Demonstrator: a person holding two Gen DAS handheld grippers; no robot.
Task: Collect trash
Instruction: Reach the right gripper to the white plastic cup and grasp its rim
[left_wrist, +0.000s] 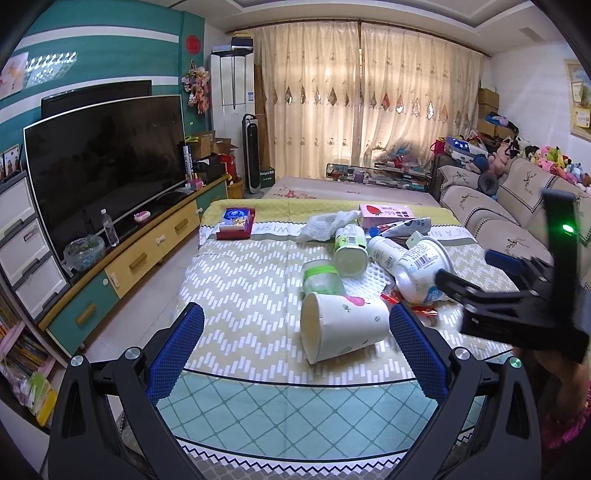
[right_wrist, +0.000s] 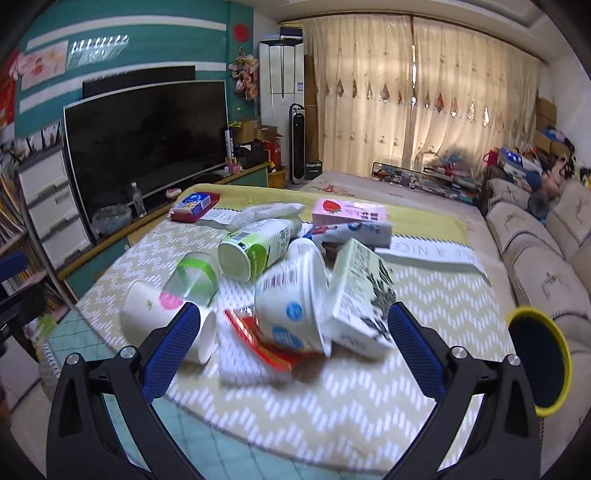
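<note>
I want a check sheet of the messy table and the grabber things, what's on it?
Surface: table under a zigzag-patterned cloth.
Job's things: paper cup on its side; yogurt tub, milk carton and green-label bottle heaped together.
Clutter: pink strawberry box behind the heap.
Grippers: left gripper open, paper cup between its fingers; right gripper open around the tub.
Cables: nothing seen.
Surroundings: television, sofa, curtains.
</note>
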